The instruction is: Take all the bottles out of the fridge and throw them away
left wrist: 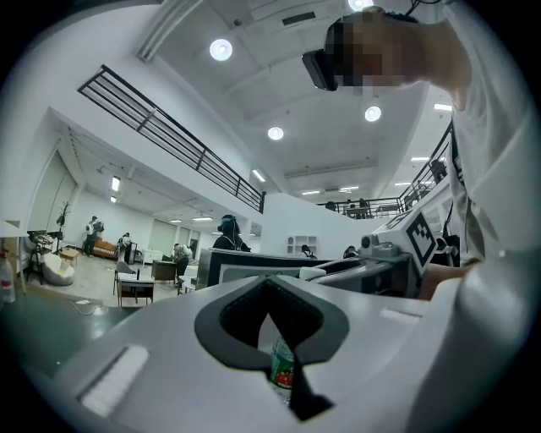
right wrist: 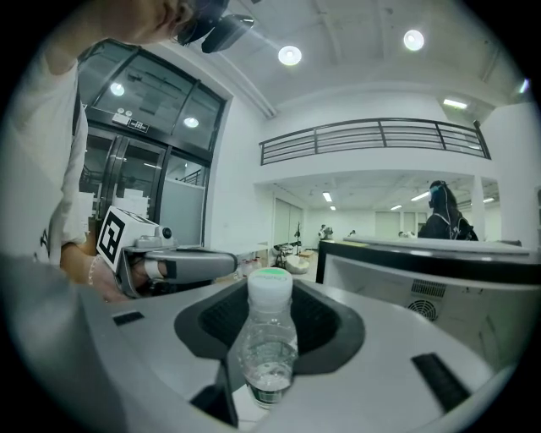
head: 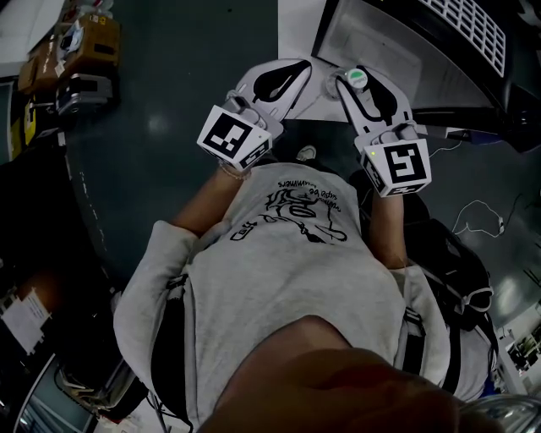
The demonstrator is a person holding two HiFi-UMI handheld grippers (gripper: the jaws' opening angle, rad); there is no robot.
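In the head view I hold both grippers out in front of my chest, side by side. My right gripper [head: 362, 74] is shut on a clear plastic bottle, whose pale green cap [head: 356, 79] shows between the jaws. In the right gripper view that bottle [right wrist: 269, 342] stands upright in the jaws' notch. My left gripper [head: 292, 72] has its jaws drawn together. In the left gripper view a bottle with a green and red label [left wrist: 283, 372] sits low in the slit between them, its top hidden. The open fridge [head: 397, 46] lies just ahead, at upper right.
A wire shelf [head: 473, 25] shows at the fridge's top right. Boxes and a cart [head: 76, 59] stand at upper left on the dark floor. Cables [head: 478, 216] trail on the floor at right. People and desks are far off in the hall.
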